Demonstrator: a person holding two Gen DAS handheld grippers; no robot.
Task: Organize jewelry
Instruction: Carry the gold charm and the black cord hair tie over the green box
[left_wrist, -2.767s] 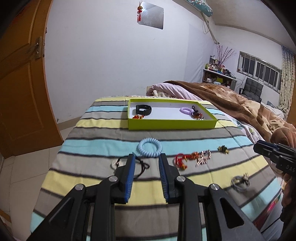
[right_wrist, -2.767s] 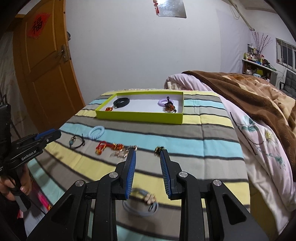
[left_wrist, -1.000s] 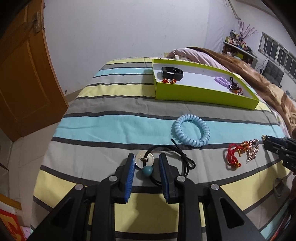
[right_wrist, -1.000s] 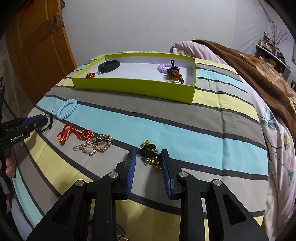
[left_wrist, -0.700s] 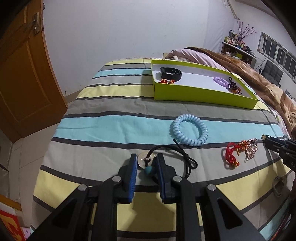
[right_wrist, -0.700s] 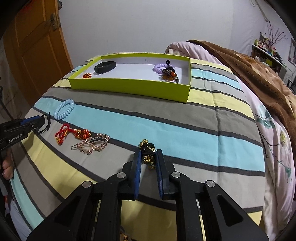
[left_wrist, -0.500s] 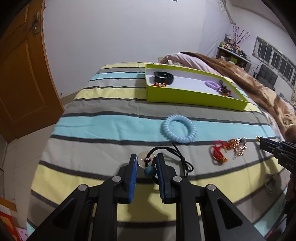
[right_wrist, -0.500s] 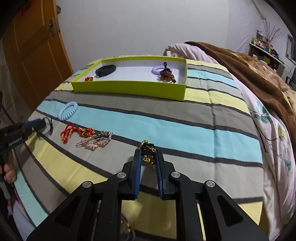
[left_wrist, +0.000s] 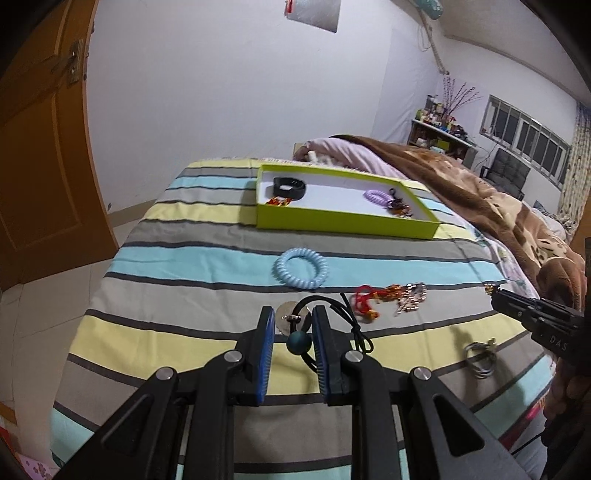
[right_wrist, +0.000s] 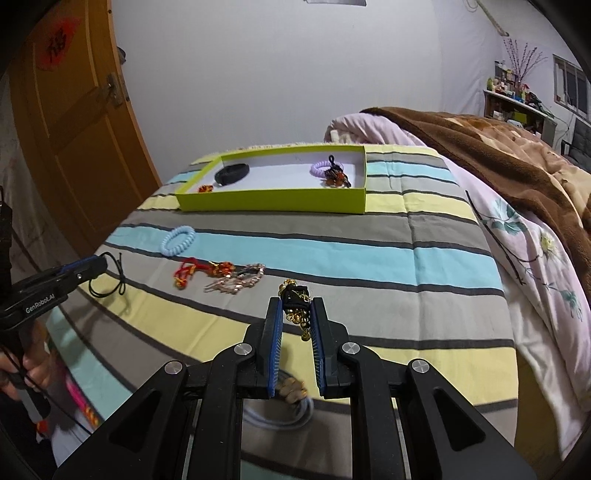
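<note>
My left gripper (left_wrist: 293, 325) is shut on a black cord necklace (left_wrist: 297, 341) with a teal bead and a silver disc, held just above the striped bedspread. Its cord dangles from the left gripper (right_wrist: 103, 263) in the right wrist view. My right gripper (right_wrist: 295, 310) is shut on a black-and-gold charm (right_wrist: 294, 301), also lifted off the cover. A lime-green tray (left_wrist: 347, 223) lies further back and holds a black band (left_wrist: 289, 186), a small red piece and a purple coil tie (left_wrist: 376, 195) with a dark charm.
On the bedspread lie a light-blue coil bracelet (left_wrist: 301, 267), a red knotted charm (left_wrist: 365, 299), a rose-gold hair clip (left_wrist: 410, 295) and a silver bangle (left_wrist: 480, 356). A brown blanket (right_wrist: 517, 158) covers the bed on the right. An orange door (left_wrist: 40, 166) stands on the left.
Both grippers have closed on their pieces and lifted them off the bedspread. Both views now tilt up and take in more of the room.
</note>
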